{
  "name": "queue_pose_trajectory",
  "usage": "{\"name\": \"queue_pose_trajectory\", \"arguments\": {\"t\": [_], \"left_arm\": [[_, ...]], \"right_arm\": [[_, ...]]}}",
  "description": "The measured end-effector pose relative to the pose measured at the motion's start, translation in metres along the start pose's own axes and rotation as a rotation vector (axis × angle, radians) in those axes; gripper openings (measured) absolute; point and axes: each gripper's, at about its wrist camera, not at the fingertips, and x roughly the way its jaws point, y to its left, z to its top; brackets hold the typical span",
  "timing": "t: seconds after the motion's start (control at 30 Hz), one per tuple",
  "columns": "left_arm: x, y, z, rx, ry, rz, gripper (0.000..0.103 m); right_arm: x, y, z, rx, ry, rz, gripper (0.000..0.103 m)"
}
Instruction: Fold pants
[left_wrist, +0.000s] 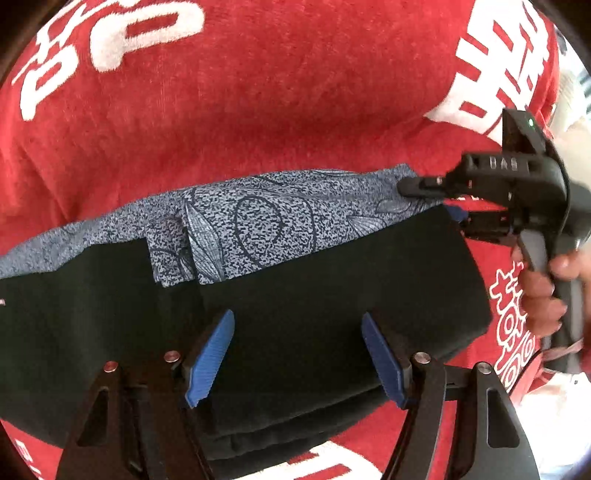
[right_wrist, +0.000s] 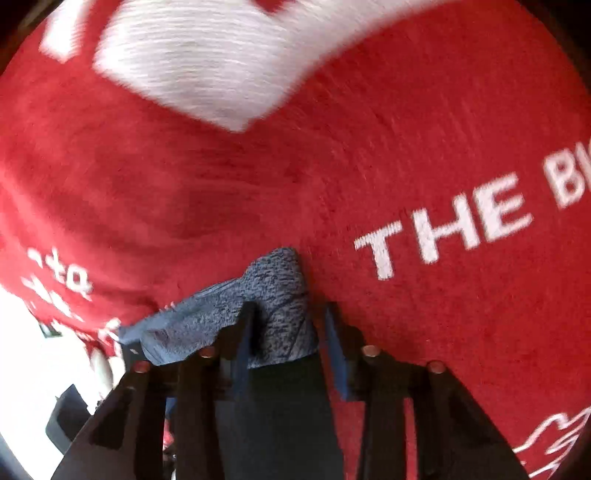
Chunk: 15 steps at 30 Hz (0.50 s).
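Observation:
The pants lie folded on a red cloth: a black layer (left_wrist: 332, 280) in front, and a blue-grey patterned layer (left_wrist: 258, 221) showing beyond its far edge. My left gripper (left_wrist: 295, 356) hovers open over the black layer, its blue pads (left_wrist: 210, 354) wide apart with nothing pinched. My right gripper (left_wrist: 436, 201), held by a hand (left_wrist: 543, 295), reaches in from the right at the pants' far right corner. In the right wrist view its jaws (right_wrist: 288, 332) stand narrow and straddle the patterned corner (right_wrist: 280, 295) and the black layer (right_wrist: 280, 398). The right pad (right_wrist: 334, 347) sits just clear of the cloth.
A red towel (left_wrist: 258, 110) with large white lettering (right_wrist: 443, 236) covers the whole surface under the pants. Its edge and a pale surface show at the lower left (right_wrist: 22, 369), where a dark object (right_wrist: 66, 410) sits.

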Motion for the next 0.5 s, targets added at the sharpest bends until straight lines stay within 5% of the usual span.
{"name": "queue_pose_trajectory", "arguments": {"t": [0.1,0.27,0.33,0.4,0.5], "left_arm": [[-0.006,0.002,-0.003,-0.004,0.008,0.002,0.073],[-0.025,0.015,-0.006,-0.078,0.000,0.023,0.073],[-0.034,0.021,-0.008,-0.117,-0.014,0.021,0.073],[-0.039,0.023,-0.010,-0.128,-0.019,0.034,0.073],[-0.035,0.016,-0.012,-0.107,-0.015,0.071,0.073]], "right_arm": [[-0.012,0.017,-0.010,-0.078,-0.029,-0.085,0.062],[-0.045,0.033,-0.053,-0.206,-0.097,-0.232,0.064],[-0.051,0.036,-0.071,-0.222,-0.099,-0.264,0.051],[-0.056,0.039,-0.087,-0.237,-0.099,-0.264,0.020],[-0.066,0.044,-0.109,-0.273,-0.112,-0.267,0.019]]}}
